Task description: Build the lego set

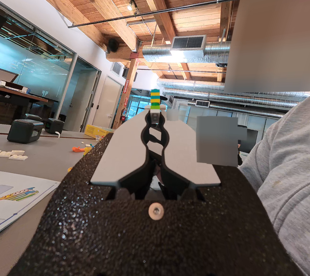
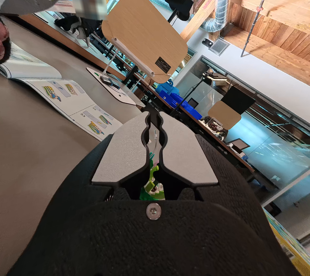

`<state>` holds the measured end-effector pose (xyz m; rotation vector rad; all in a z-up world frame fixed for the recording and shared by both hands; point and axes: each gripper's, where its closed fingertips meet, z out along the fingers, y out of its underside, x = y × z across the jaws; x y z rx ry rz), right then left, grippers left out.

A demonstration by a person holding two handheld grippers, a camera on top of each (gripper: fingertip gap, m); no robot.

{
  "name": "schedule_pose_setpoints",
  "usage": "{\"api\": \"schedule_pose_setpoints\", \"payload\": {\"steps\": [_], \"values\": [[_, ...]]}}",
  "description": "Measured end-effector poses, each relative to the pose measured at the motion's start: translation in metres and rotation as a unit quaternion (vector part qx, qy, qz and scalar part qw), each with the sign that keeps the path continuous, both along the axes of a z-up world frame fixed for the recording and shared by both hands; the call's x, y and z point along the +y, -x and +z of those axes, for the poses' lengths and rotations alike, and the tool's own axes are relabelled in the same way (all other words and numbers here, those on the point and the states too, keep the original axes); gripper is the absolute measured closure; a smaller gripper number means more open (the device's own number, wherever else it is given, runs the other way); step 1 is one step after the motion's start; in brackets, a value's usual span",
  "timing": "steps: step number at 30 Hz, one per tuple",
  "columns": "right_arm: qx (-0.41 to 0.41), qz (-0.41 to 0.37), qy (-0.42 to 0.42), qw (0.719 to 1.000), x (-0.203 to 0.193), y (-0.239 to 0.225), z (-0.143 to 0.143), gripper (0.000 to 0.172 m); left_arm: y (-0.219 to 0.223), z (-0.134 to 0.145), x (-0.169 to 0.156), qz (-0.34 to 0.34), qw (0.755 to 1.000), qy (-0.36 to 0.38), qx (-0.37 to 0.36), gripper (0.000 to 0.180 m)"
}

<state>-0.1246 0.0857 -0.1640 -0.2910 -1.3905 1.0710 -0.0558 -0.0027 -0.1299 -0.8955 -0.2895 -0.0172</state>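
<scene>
the left gripper is raised off the grey table and its fingertips are closed on the grey base of a small brick stack, which stands upright past the tips in bands of green, yellow and teal, with a white cross-piece just above the grip. both pads press its sides. far left on the table lie white bricks, an orange piece and two black boxes, with a yellow carton beyond. an open instruction booklet lies near left, and a grey sleeve fills the right edge.

the right gripper hangs over the same table with its jaws nearly closed, a narrow slot showing between the tips and nothing gripped there. through the gap lower down, a clear plastic bag and loose green pieces show beneath it. the booklet lies to its left, and a tan board on a white stand is farther off. the left gripper with its stack shows blurred at top left.
</scene>
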Motion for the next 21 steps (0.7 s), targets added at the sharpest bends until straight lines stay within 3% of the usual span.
{"api": "schedule_pose_setpoints", "payload": {"steps": [21], "values": [[-0.001, 0.008, -0.008, 1.000, -0.0043, -0.0006, -0.0023, 0.166, 0.0024, -0.0002, -0.0025, 0.002, 1.000, -0.005, -0.006, 0.172]]}}
